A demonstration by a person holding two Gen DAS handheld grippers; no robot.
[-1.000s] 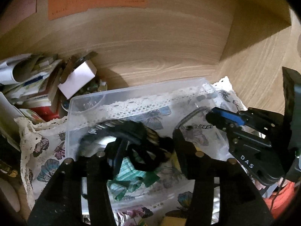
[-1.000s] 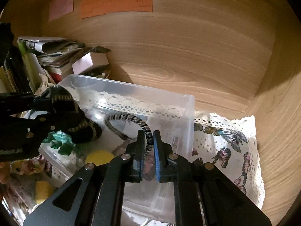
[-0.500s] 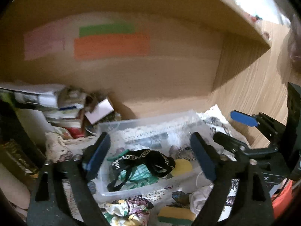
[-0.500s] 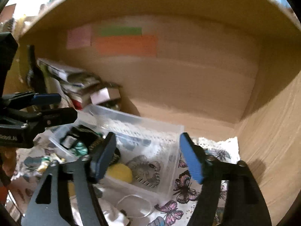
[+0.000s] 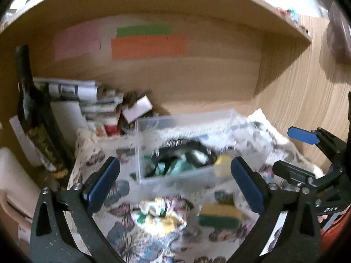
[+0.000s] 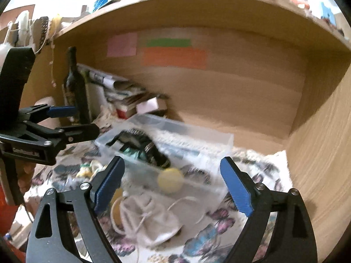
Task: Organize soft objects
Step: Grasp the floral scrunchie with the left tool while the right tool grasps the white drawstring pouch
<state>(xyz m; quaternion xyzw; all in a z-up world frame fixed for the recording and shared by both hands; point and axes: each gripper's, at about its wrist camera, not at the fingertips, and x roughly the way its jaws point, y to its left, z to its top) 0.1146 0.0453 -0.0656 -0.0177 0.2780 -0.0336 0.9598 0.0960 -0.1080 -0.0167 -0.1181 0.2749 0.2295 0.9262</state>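
Note:
A clear plastic bin (image 5: pixel 175 120) (image 6: pixel 197 133) sits on a butterfly-print cloth (image 5: pixel 122 236) in a wooden shelf bay. It holds dark striped bands (image 5: pixel 186 146) (image 6: pixel 140 138), green fabric (image 5: pixel 175 166) and a yellow ball (image 6: pixel 170 179). In front of the bin lie a crumpled floral cloth (image 5: pixel 158 214), a yellow-green sponge (image 5: pixel 219 215) and a white drawstring pouch (image 6: pixel 149 221). My left gripper (image 5: pixel 175 182) is open and empty, pulled back from the bin. My right gripper (image 6: pixel 173 184) is open and empty too. Each gripper shows in the other's view, the right (image 5: pixel 307 153) and the left (image 6: pixel 72 122).
A dark bottle (image 5: pixel 33 118) (image 6: pixel 75 87) stands at the left beside stacked papers and boxes (image 5: pixel 98 105). Coloured paper notes (image 5: pixel 149 43) are stuck on the back wall. The wooden side wall (image 6: pixel 318 142) closes the right.
Both grippers opened and let go of the striped bands, which now lie in the bin. Both have pulled back and up from the bin.

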